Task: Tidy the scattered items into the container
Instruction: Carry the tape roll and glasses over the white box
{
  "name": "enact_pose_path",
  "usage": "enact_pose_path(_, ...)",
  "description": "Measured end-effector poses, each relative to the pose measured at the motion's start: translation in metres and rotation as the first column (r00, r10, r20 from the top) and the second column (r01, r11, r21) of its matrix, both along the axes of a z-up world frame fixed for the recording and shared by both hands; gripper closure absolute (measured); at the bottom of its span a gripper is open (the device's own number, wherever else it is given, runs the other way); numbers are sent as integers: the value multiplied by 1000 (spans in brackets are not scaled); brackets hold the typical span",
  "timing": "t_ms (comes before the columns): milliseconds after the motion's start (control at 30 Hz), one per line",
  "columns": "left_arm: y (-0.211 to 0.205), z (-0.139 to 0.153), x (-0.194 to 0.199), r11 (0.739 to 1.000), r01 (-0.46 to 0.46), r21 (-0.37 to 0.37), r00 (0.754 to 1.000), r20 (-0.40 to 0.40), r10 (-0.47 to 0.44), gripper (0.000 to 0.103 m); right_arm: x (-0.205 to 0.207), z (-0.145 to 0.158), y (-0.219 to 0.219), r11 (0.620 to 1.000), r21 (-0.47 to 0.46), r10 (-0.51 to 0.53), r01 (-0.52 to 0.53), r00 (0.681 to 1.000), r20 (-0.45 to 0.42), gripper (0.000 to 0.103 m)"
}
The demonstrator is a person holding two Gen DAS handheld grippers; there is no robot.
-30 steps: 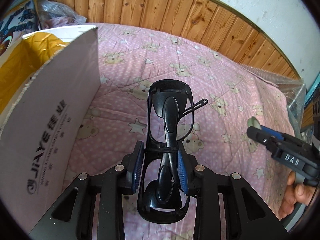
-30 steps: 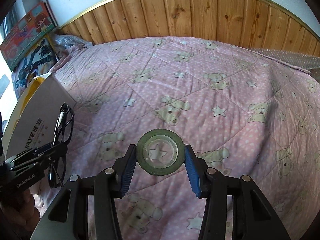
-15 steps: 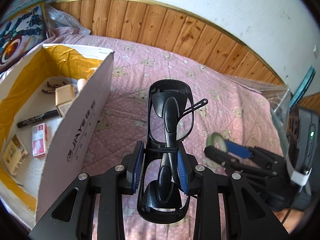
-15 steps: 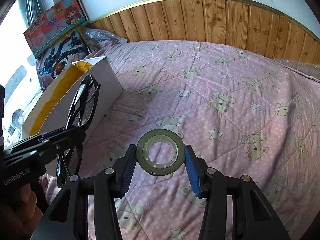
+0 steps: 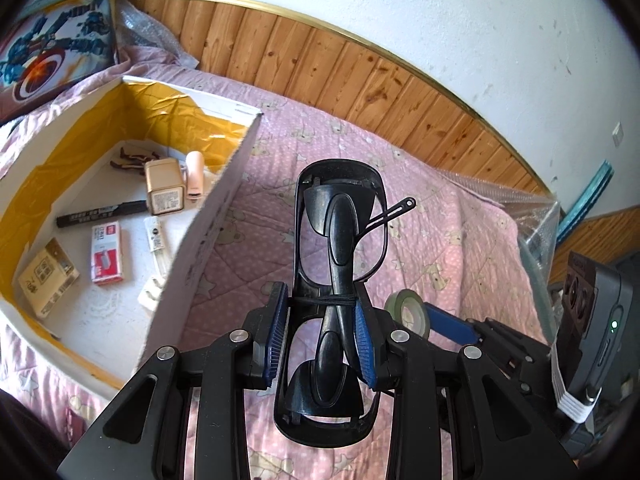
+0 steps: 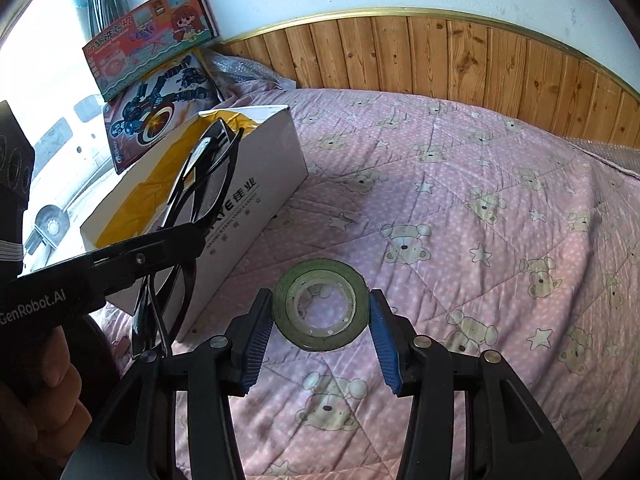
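Note:
My left gripper [image 5: 322, 334] is shut on folded black glasses [image 5: 338, 240], held in the air just right of the white cardboard box [image 5: 208, 232]. The glasses [image 6: 200, 184] and box [image 6: 256, 184] also show at the left of the right wrist view. My right gripper [image 6: 320, 338] is shut on a green tape roll [image 6: 322, 305], held above the pink bedspread [image 6: 460, 220]; the roll [image 5: 408, 310] shows low and right of the left gripper. Inside the box lie a black marker [image 5: 100, 212], a red-white packet [image 5: 106, 258], a tan box [image 5: 164, 192] and other small items.
The box has yellow inner walls [image 5: 60, 152]. Toy boxes [image 6: 156, 92] lean at the bed's far left. A wooden headboard [image 6: 460, 56] runs along the back. Bubble wrap [image 5: 532, 224] lies at the bed's right side.
Both grippers have risen and swung left toward the box with their loads. The box's inside has come into the left wrist view.

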State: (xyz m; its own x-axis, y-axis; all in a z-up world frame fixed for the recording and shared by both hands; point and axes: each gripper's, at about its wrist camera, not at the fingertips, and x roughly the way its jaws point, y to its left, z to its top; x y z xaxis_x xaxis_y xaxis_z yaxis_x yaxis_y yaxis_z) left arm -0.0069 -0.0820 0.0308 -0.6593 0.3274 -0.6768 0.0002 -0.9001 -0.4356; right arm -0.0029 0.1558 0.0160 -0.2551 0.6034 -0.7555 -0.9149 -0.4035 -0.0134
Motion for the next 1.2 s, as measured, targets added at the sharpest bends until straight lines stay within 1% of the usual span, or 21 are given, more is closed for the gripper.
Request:
enact_pose_path(300, -39, 13, 16, 998, -47, 50, 998, -28, 49, 70, -40, 20, -30, 997, 34, 68, -67, 997, -38, 54)
enact_pose_path(333, -43, 14, 17, 997, -51, 56, 998, -30, 53, 70, -44, 23, -32, 991, 84, 105, -99, 992, -63, 54)
enact_pose_path(400, -52, 17, 19, 996, -64, 65, 997, -33, 66, 70, -53, 28, -37, 989, 96, 122, -115, 990, -75, 54)
enact_pose_path(600, -82, 22, 22, 992, -100, 80, 994, -42, 104, 70, -83, 37, -45, 981, 112, 167, -158, 983, -76, 54)
enact_pose_path(700, -101, 24, 23, 987, -136, 87, 989, -41, 140, 70, -96, 40, -46, 977, 117, 187, -177, 980, -74, 54)
enact_pose_path(967, -146, 25, 17, 977, -193, 87, 979, -41, 197, 70, -129, 44, -39, 968, 121, 230, -221, 971, -59, 54)
enact_pose_path(1200, -174, 25, -2, 976, -212, 55, 976, -33, 214, 70, -150, 38, -28, 962, 108, 258, -252, 965, -41, 54)
